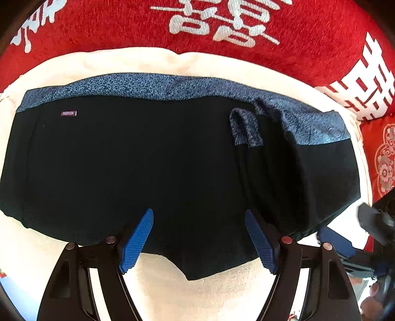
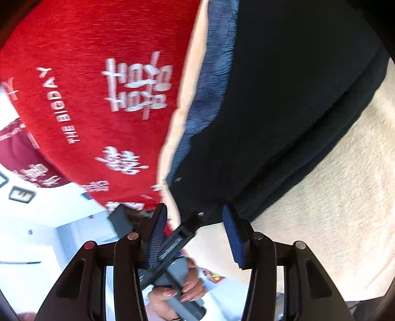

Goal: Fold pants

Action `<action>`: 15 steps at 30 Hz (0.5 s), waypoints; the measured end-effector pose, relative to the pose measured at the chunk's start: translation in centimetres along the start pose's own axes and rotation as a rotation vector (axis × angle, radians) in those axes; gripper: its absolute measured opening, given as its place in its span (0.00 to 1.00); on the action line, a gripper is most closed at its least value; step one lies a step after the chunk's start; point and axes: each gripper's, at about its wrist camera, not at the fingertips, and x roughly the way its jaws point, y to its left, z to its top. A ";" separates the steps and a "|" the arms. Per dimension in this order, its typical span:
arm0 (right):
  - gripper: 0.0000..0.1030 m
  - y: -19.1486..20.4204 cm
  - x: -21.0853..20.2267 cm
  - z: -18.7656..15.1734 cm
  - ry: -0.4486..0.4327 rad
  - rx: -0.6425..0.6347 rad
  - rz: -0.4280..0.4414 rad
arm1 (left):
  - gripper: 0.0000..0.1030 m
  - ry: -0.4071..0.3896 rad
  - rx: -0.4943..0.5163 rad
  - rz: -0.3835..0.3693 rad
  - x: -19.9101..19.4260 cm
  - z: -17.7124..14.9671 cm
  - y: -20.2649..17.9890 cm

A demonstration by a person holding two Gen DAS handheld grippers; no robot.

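Black pants (image 1: pixel 153 160) with a speckled blue waistband (image 1: pixel 153 85) lie folded flat on a cream cloth (image 1: pixel 209 289). A blue drawstring loop (image 1: pixel 244 128) rests on them at the right. My left gripper (image 1: pixel 198 240) is open, its blue fingers (image 1: pixel 137 240) spread above the pants' near edge, holding nothing. My right gripper (image 2: pixel 195 237) is open and empty beside the pants (image 2: pixel 284 111), tilted sideways. It also shows blurred at the right edge of the left wrist view (image 1: pixel 345 240).
A red blanket with white characters (image 1: pixel 222 22) lies beyond the cream cloth and shows in the right wrist view (image 2: pixel 98 98). The hand holding the left gripper's grey handle (image 2: pixel 177 289) is below the right fingers. White furniture (image 2: pixel 49 222) stands at the left.
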 end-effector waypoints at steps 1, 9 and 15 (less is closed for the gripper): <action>0.50 -0.5 0.3 0.3 0.001 0.026 -0.029 | 0.76 0.003 -0.005 0.002 0.1 -0.1 0.0; 0.04 0.4 1.2 1.0 -0.046 -0.020 0.022 | 0.76 -0.034 0.001 0.027 -1.3 -0.7 0.6; 0.12 -0.8 1.9 -1.3 0.078 -0.095 -0.152 | 0.76 -0.021 -0.014 0.044 -1.1 -0.6 1.3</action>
